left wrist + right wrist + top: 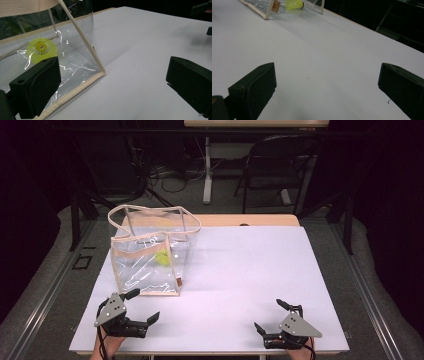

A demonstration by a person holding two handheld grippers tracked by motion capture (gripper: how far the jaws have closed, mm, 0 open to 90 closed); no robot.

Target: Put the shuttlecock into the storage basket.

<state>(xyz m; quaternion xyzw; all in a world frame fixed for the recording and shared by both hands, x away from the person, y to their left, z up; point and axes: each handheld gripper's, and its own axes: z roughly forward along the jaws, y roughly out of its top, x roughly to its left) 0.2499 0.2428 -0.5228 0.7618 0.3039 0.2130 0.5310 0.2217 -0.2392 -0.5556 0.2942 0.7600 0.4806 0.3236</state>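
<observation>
A clear plastic bag (150, 265) with beige trim and handles stands upright on the left of the white table (240, 270). Inside it lies a yellow-green shuttlecock (162, 257), which the left gripper view shows through the wall (41, 48) and the right gripper view shows far off (294, 4). My left gripper (146, 306) rests open near the table's front left, just before the bag's front corner (103, 73). At the front right, my right gripper (270, 316) is open over bare table, nothing between its jaws.
The bag's small brown tag (276, 6) faces the right gripper. A black chair (277, 165) and a table leg (207, 170) with cables stand beyond the far edge. Grey floor borders the table on both sides.
</observation>
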